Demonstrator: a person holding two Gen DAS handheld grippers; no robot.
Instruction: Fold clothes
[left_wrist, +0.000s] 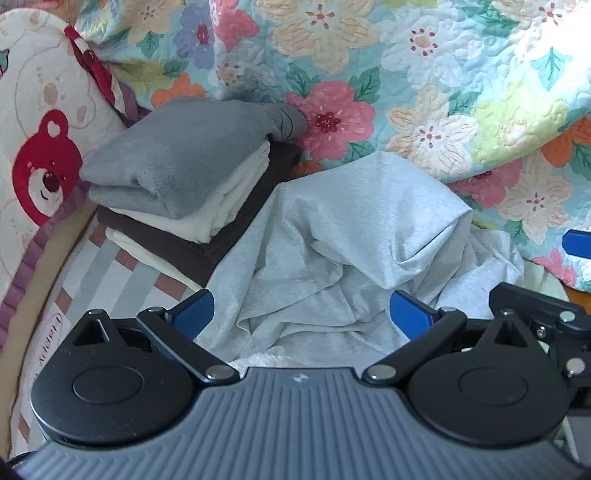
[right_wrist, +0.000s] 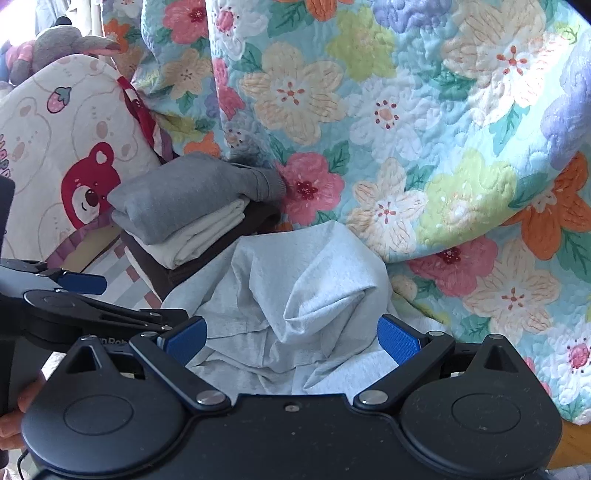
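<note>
My left gripper (left_wrist: 301, 315) hangs tilted down over the crumpled light grey garment (left_wrist: 343, 236), its blue pads spread as wide as they go with nothing pinched between them; the cloth lies just beyond and beneath the fingertips, bunched into a raised fold toward the far right. My right gripper (right_wrist: 291, 338) is equally wide open and empty, pointing down at the same light grey garment (right_wrist: 295, 291), whose heap rises just past its tips. At the far left, beside the garment, sits a stack of folded clothes (left_wrist: 173, 184), a darker grey piece on top, then cream, then dark brown. A floral quilt (left_wrist: 424, 74) fills the far side, and a bear-print pillow (left_wrist: 37, 110) stands at the left. From the right wrist view I see my left gripper (right_wrist: 83, 282) at the near left.
</note>
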